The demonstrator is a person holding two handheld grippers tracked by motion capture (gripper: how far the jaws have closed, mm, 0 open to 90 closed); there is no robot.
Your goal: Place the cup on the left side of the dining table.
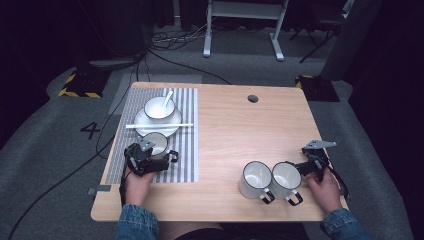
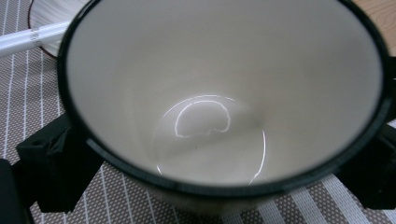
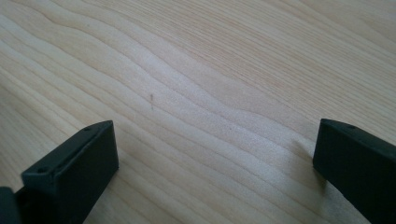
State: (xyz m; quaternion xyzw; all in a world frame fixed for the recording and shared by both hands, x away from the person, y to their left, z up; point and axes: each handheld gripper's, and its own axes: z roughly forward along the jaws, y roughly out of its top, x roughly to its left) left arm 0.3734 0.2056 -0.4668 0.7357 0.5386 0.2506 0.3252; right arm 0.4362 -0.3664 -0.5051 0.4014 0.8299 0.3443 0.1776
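Observation:
A white mug with a dark rim [image 1: 158, 143] stands on the striped placemat [image 1: 187, 150], and my left gripper [image 1: 149, 159] is shut on it. In the left gripper view the mug [image 2: 224, 84] is empty and sits between the two black jaws, which press on its sides; the left gripper [image 2: 219, 186] is low against it. Two more white mugs [image 1: 256, 178] [image 1: 285, 179] stand side by side near the front right. My right gripper [image 1: 311, 163] rests just right of them, open; in its own view the right gripper [image 3: 215, 154] has bare wood between its wide-apart jaws.
At the back of the placemat a plate [image 1: 142, 124] carries a bowl [image 1: 159, 107] with a spoon, and a white stick [image 1: 159, 126] lies across the plate. The wooden table [image 1: 235, 125] has a cable hole [image 1: 252, 98] at the back.

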